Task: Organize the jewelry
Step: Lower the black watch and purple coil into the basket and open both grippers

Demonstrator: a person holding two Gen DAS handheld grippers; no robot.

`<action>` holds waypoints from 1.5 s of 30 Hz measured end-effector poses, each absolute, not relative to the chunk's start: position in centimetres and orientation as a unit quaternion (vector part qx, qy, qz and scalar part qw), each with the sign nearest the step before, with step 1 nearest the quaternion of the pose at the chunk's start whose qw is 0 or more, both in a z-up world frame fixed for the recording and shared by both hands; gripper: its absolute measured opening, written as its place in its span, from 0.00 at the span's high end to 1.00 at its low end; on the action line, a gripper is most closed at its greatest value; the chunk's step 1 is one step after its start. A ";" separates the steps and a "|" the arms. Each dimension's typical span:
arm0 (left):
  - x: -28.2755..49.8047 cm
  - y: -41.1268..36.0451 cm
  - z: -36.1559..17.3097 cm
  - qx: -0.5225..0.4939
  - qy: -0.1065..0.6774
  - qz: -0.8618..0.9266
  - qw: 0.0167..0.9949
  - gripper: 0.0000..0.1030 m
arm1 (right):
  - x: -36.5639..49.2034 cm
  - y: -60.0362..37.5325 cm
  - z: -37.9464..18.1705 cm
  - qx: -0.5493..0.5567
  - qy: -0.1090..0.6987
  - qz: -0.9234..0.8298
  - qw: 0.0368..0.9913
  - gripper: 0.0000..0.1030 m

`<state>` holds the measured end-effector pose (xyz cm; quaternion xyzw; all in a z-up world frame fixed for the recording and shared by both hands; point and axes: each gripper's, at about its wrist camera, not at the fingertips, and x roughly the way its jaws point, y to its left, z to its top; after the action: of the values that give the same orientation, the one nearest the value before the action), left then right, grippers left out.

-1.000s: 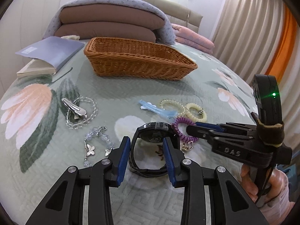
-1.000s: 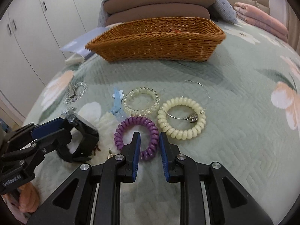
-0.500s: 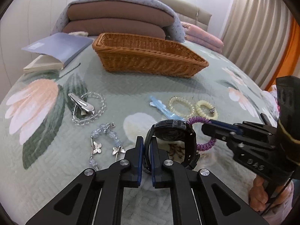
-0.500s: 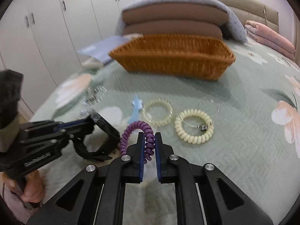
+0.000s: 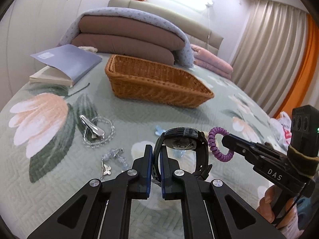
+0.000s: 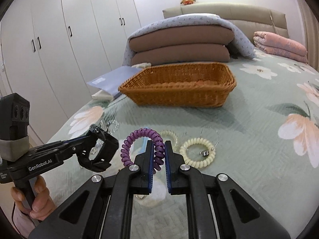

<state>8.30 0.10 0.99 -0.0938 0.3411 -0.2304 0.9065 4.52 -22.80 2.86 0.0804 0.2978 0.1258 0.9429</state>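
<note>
- Blue-padded and black, the left gripper (image 5: 156, 163) is pressed onto the strap of a black wristwatch with a round dial (image 5: 182, 139); the pinch sits low on the band, so the watch case stands up above the fingers, clear of the bed.
- Beside it, the right gripper (image 6: 159, 155) pinches a purple spiral coil bracelet (image 6: 139, 139) by one side of its loop, and the rest of the ring arches up and to the left, free of the quilt.
- Both pieces look lifted off the cover, which I read as the carry step: each hand has one item, and the long woven wicker basket (image 6: 179, 87) ahead is the likely place for them.
- Just beyond the right fingers, a cream spiral coil bracelet (image 6: 197, 153) with a thin wire hoop across it and a pale clear coil bracelet (image 6: 169, 134) lie flat on the green floral quilt (image 6: 259, 149).
- To the left of the watch lie a silver metal hair clip (image 5: 91, 125) across a clear bead bracelet (image 5: 99, 131), and a crystal chain with butterfly charms (image 5: 111, 159); a light blue clip (image 5: 159, 129) peeks out behind the watch.
- The basket stands well apart from the loose pieces, open side up; no jewelry is plainly visible in it.
- An open blue-covered book (image 5: 63, 65) rests beyond, near the folded brown bedding.
</note>
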 end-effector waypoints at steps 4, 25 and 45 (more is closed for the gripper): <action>9.0 0.5 3.5 -0.105 0.318 -0.228 0.914 0.94 | 6.1 -23.2 6.5 0.055 0.265 0.099 0.958 0.88; 31.1 -4.1 3.2 -0.102 0.340 -0.149 0.923 0.93 | 27.6 -28.2 2.2 0.125 0.362 0.062 0.922 0.88; 30.0 -4.8 3.2 -0.068 0.323 -0.157 0.931 0.66 | 25.8 -26.9 2.7 0.076 0.315 0.032 0.946 0.74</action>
<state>30.01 -4.84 3.23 -0.0682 0.3235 -0.1574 0.9306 25.78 -26.90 2.73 0.0757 0.3150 0.0323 0.9455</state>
